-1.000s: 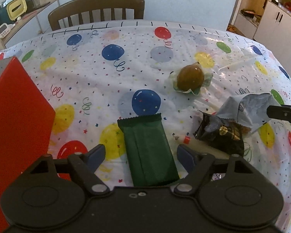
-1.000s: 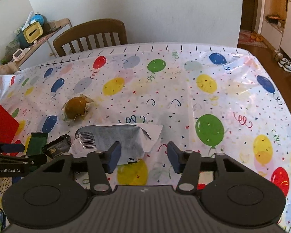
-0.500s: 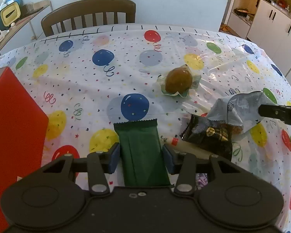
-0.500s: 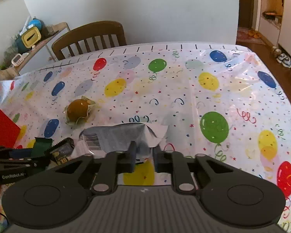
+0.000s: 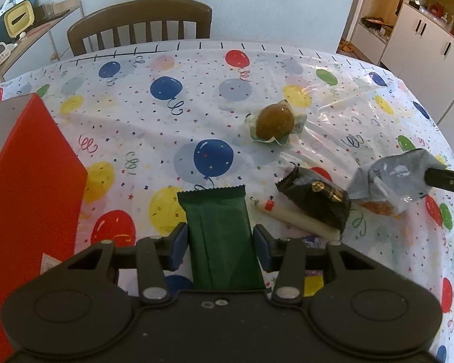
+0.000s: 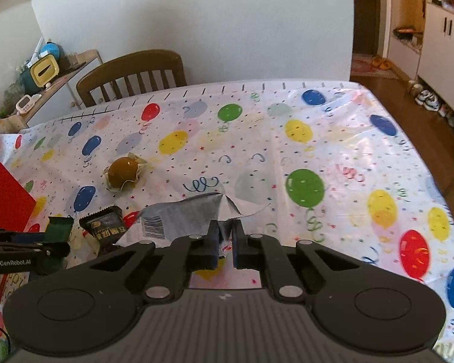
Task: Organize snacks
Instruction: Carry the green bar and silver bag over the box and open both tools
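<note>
While the left gripper [image 5: 219, 246] pinches the green bar [image 5: 218, 230] for lifting, the right gripper [image 6: 225, 239] pinches the grey bag [image 6: 178, 217]. Both fingers grip edges, probably for carrying them to the red box [image 5: 27, 187].

Left tool [image 5: 220, 242]: matte black plastic body, two round discs, silver screws, blue finger pads. Right tool [image 6: 225, 236] matches; white "GenRobot.AI" lettering.

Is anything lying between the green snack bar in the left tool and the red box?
Nothing visible: only bare tablecloth lies between the green snack bar, clamped in the left tool, and the red box.
</note>
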`<act>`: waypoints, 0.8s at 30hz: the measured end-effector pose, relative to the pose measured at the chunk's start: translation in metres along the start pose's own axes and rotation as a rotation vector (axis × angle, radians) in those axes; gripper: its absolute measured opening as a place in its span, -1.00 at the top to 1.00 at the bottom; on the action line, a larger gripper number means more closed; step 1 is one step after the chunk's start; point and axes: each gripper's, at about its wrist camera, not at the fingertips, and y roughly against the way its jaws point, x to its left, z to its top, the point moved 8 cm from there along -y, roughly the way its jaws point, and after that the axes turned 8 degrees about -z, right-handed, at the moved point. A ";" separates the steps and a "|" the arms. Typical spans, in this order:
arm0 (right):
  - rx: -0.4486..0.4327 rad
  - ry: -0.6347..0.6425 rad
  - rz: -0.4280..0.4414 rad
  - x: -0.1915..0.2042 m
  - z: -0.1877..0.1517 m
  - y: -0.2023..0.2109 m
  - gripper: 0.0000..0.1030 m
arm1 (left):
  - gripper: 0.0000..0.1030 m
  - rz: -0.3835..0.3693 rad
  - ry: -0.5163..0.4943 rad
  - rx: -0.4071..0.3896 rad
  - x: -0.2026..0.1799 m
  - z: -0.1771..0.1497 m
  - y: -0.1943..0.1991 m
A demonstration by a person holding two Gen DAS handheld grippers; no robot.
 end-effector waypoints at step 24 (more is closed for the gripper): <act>-0.150 -0.042 -0.006 0.002 -0.010 0.139 0.87 | 0.14 -0.123 -0.091 -0.082 -0.015 0.011 0.101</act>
